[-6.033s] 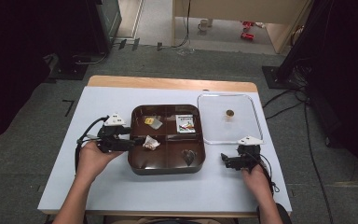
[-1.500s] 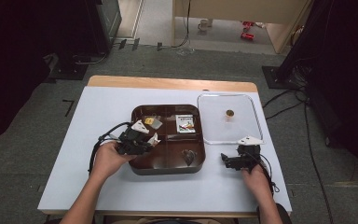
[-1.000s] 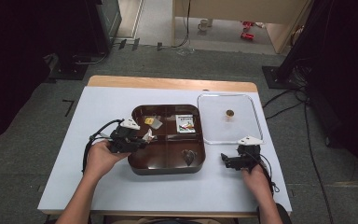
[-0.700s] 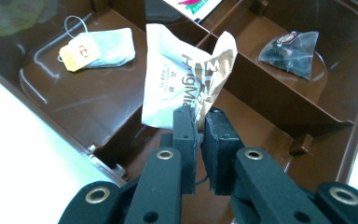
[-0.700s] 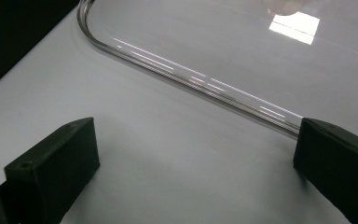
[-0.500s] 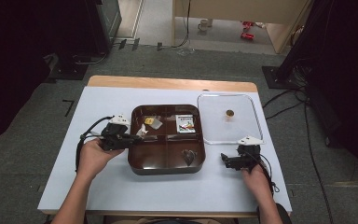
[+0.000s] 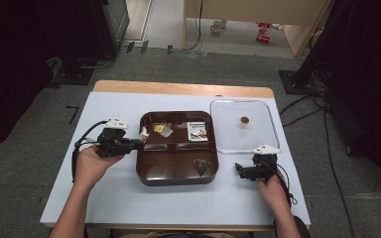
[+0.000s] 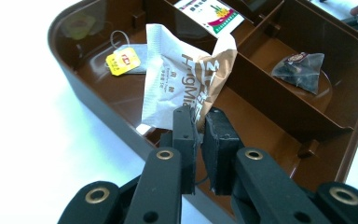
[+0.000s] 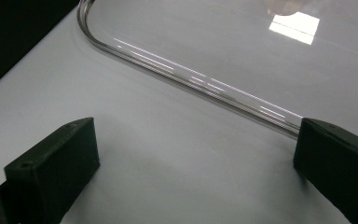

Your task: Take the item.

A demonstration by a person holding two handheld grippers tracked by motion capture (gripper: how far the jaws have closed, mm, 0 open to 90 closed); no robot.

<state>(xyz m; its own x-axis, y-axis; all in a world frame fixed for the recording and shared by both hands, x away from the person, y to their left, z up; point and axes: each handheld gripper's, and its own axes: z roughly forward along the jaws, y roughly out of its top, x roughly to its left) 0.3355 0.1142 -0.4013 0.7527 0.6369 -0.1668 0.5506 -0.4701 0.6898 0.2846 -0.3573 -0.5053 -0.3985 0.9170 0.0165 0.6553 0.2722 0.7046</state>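
One sachet [image 8: 186, 81] you're pinching in left gripper [image 8: 199, 140], jaws clamped on its bottom edge, long axis pointing away over tray [image 8: 98, 109] left rim, rear-left compartment just ahead. Right gripper [image 9: 196, 172] idling wide open near clear lid [image 9: 242, 56], farther off.

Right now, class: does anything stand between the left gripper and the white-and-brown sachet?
Nothing does. The left gripper is shut on the sachet, pinching its lower edge and holding it above the brown tray, near the tray's left wall.
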